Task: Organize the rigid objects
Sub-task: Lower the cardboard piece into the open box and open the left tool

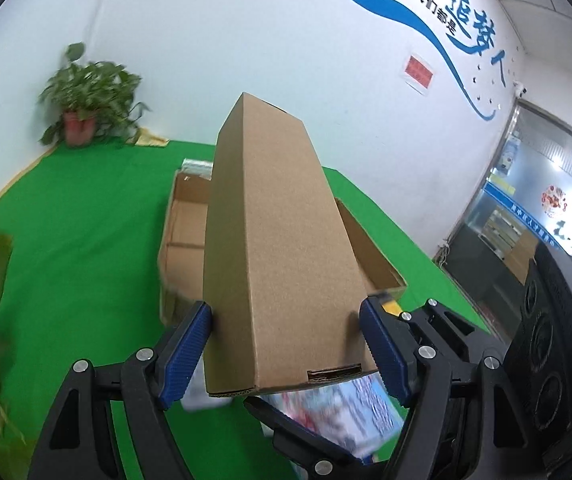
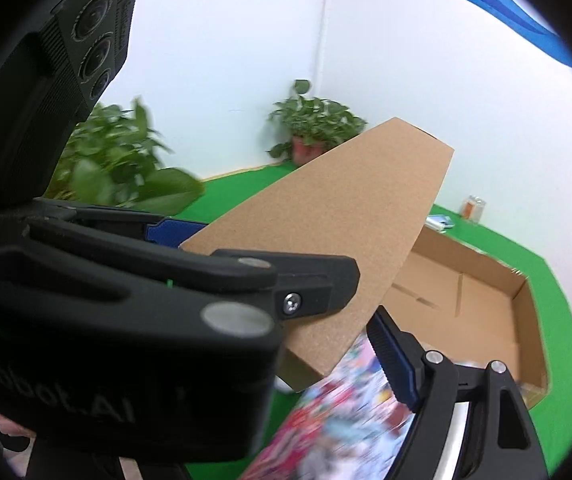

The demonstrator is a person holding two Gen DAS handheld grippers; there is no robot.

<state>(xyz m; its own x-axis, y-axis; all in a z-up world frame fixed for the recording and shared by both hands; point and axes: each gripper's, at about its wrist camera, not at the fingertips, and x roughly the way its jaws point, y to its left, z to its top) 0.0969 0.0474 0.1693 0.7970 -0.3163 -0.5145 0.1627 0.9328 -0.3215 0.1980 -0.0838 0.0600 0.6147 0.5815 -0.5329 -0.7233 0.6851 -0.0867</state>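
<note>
Green cloth [image 1: 86, 240] covers the table by a white wall [image 1: 226, 40]. Left gripper [image 1: 286, 344] pinches the near end of a long brown box [image 1: 274, 240], held up over an open cardboard tray [image 1: 184, 232]. Right gripper [image 2: 349, 356] holds a blurry colourful box [image 2: 341, 412] between wide fingers, just under the brown box.

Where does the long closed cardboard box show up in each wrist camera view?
Left wrist: long box runs up the centre, clamped between blue pads.
Right wrist: long box slants from centre-left up to the right.
Shared landmark: open carton on the green cloth behind it.
</note>
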